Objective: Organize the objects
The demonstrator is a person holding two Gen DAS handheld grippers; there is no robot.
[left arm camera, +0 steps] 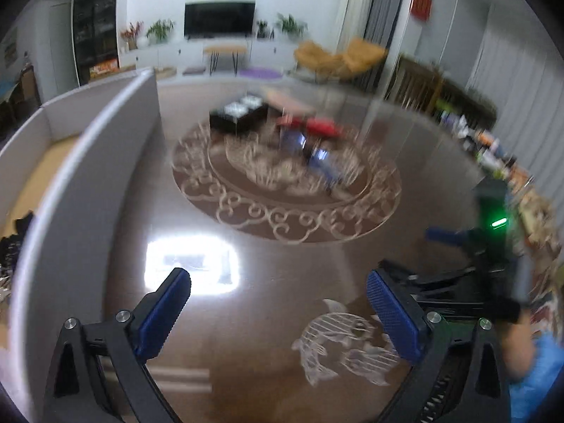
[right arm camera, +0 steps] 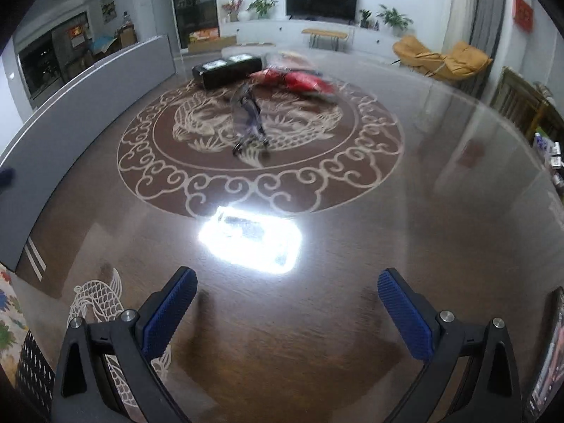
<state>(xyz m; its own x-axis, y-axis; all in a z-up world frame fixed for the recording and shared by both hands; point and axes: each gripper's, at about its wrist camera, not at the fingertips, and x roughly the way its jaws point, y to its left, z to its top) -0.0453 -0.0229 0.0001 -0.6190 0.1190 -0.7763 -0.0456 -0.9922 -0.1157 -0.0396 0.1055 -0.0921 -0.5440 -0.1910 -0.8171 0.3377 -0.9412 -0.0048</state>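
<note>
The left gripper is being held with its jaws spread wide; nothing is being gripped between the blue ribbed pads. The right gripper is likewise being held fully spread and empty, its blue pads being kept well apart. In the left wrist view the right gripper is also being shown at the right edge, blurred, with a hand beside a blue sleeve.

Below both grippers a glossy dark brown table is being viewed; a ceiling light is being reflected on it as a bright patch. A white fish motif is being seen just beside the left gripper's right finger. A round scroll medallion is being displayed at the table centre.

The objects to be organized are being located at the far side of the medallion: a black box, red packets beside it, and a dark blurred item nearer, its kind not being discernible. A grey-white walled bin is being seen at the left, dark items lying inside.
</note>
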